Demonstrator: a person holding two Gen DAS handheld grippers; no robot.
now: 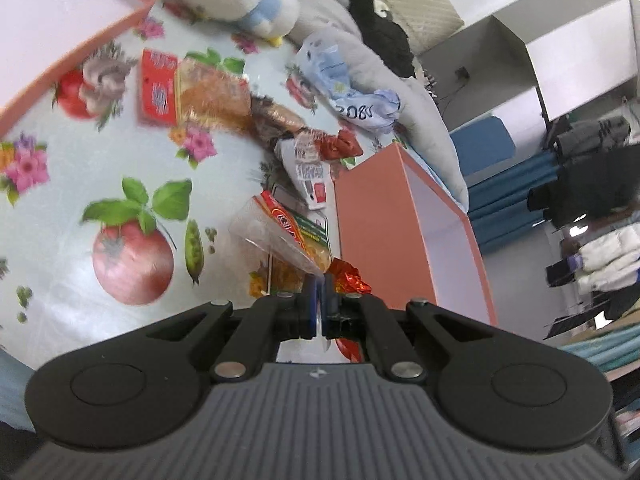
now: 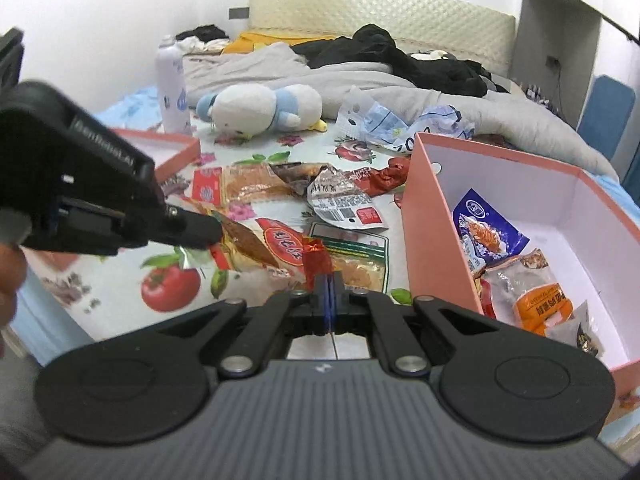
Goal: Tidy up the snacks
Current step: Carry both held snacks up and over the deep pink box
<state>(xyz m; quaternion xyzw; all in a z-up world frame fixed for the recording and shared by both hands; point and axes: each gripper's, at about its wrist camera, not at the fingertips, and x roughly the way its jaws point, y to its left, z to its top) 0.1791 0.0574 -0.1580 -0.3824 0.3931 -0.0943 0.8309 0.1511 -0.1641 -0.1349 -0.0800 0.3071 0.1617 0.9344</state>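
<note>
Several snack packets lie on a fruit-print cloth beside a pink box (image 2: 440, 208), also in the left wrist view (image 1: 372, 240). My left gripper (image 1: 319, 280) is shut on the corner of a clear packet with a red label (image 1: 276, 232); the right wrist view shows it (image 2: 212, 232) holding that packet (image 2: 256, 252) lifted. My right gripper (image 2: 329, 280) is shut on a small red foil snack (image 2: 316, 260), seen in the left wrist view (image 1: 348, 278). The box holds a blue packet (image 2: 484, 232) and an orange packet (image 2: 540, 304).
A box lid (image 2: 168, 148) lies at the left. A plush toy (image 2: 260, 110), a white bottle (image 2: 172, 88), crumpled bags (image 2: 400, 124) and bedding (image 2: 360, 64) sit behind the snacks. More packets (image 2: 344, 200) lie in the middle of the cloth.
</note>
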